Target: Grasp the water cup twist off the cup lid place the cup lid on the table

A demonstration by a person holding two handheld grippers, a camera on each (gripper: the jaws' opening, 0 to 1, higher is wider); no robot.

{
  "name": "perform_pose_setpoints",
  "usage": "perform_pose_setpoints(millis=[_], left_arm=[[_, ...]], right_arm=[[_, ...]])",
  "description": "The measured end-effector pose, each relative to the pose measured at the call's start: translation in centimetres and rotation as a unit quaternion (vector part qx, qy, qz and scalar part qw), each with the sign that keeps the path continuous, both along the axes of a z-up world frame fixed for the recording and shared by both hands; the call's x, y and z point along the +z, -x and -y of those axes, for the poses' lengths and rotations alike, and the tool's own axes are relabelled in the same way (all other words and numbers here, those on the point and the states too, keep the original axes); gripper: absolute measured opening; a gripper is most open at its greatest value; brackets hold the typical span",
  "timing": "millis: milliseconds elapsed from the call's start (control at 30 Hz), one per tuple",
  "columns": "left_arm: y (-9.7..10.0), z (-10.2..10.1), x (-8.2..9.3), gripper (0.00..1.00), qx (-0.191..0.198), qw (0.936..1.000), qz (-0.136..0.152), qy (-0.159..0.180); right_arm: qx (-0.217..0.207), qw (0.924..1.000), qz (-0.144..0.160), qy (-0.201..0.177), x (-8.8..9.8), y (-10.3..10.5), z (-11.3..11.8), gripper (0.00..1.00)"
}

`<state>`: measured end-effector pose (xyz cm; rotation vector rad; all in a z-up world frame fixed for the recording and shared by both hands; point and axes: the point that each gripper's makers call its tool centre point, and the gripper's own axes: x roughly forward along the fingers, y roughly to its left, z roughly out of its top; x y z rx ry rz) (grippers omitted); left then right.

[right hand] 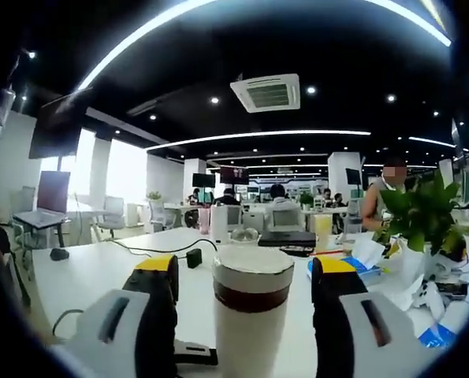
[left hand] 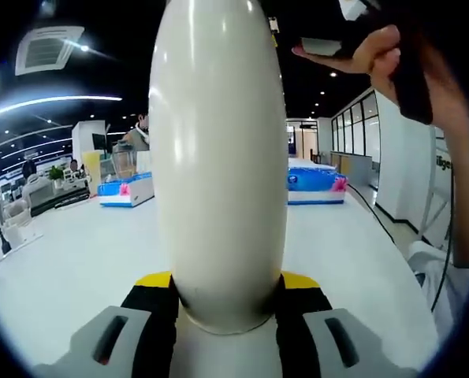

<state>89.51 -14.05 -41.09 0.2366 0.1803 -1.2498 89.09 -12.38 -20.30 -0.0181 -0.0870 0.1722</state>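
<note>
White water cup point(left hand: 218, 157) clamped, left claw point(left hand: 226, 311) | table point(left hand: 84, 260) roomy around

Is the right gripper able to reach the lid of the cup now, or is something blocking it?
Probably yes. In the right gripper view the cup lid sits between the open jaws of the right gripper, with a gap on each side and nothing in between. The left gripper holds the cup body.
</note>
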Motion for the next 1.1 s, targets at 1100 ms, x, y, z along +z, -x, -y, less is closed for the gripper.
perform_pose_setpoints(millis=[1100], left_arm=[[0.0, 0.1, 0.0, 0.50, 0.000, 1.0000, 0.000, -0.001]], right_arm=[[-0.012, 0.9998, -0.010, 0.009, -0.3, -1.0, 0.6, 0.46]])
